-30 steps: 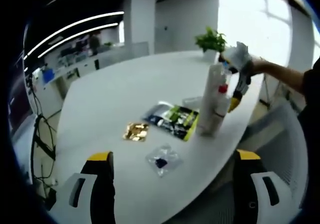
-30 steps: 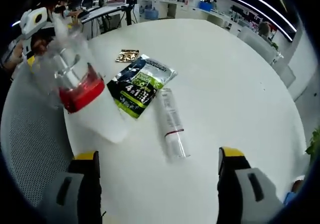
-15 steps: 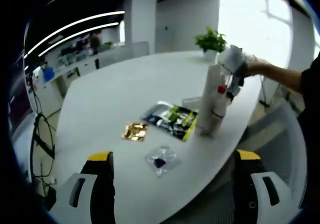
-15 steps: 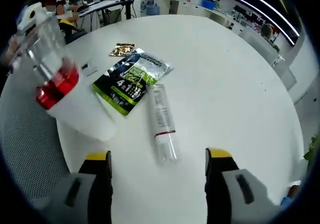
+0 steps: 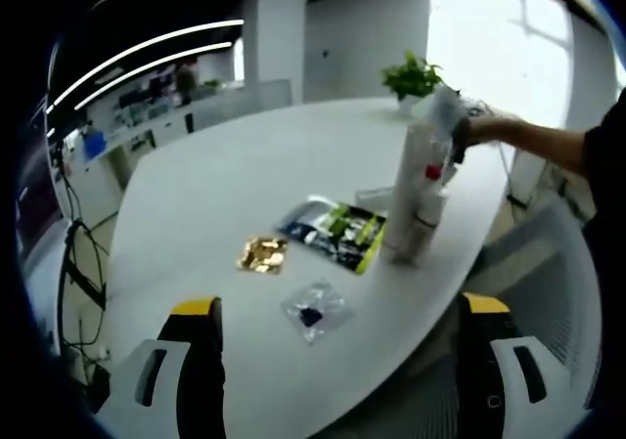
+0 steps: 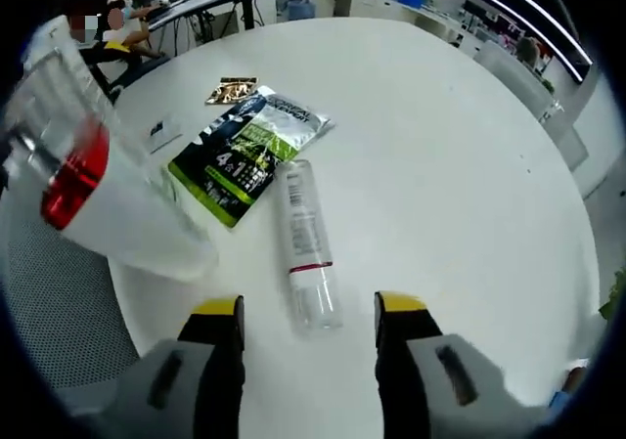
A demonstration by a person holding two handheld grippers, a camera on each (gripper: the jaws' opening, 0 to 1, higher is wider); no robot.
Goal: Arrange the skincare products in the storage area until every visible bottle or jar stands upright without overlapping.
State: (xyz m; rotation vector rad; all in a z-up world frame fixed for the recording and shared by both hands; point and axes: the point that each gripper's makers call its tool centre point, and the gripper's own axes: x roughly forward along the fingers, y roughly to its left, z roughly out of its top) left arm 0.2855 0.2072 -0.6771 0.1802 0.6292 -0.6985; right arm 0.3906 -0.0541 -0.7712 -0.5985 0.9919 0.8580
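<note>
Right gripper [image 6: 306,317], jaws spread, straddled the lying clear tube [image 6: 302,244] on the desk [image 6: 460,155]; it looked light, slippery, best pinched mid-body.

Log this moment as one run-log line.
right gripper: open, jaws astride lying clear tube | left gripper: open, idle | white bottle: upright | sachet: flat

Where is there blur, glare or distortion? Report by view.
Left gripper view: window blown out white behind the plant; fisheye bends the table edge. Right gripper view: red-banded bottle soft and stretched near the lens; lying tube sharp.
</note>
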